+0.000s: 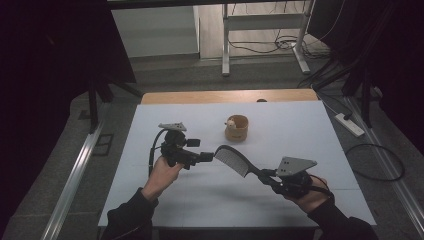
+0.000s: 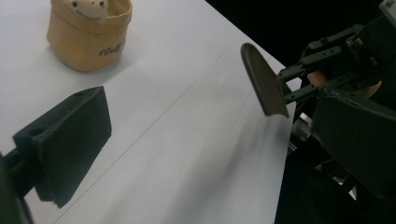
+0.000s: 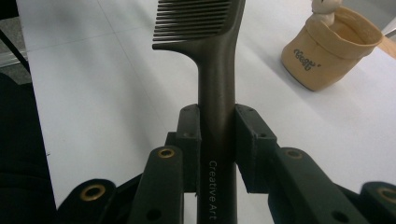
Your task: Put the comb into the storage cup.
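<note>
A dark comb (image 1: 233, 159) hangs over the white table, teeth end pointing left toward the left gripper. My right gripper (image 1: 266, 176) is shut on its handle; in the right gripper view both pads clamp the handle (image 3: 217, 135) below the teeth (image 3: 196, 21). My left gripper (image 1: 201, 150) is held level just left of the comb's tip, open. In the left gripper view its jaws stand wide apart with nothing between them, and the comb's end (image 2: 262, 85) floats a little ahead. A tan fabric pot (image 1: 236, 128) with a small pale toy inside stands upright behind the comb.
The white table top (image 1: 300, 130) lies over a wooden board whose edge (image 1: 230, 96) shows at the back. A power strip (image 1: 350, 124) and cables lie on the floor to the right. A metal frame (image 1: 262, 22) stands beyond the table.
</note>
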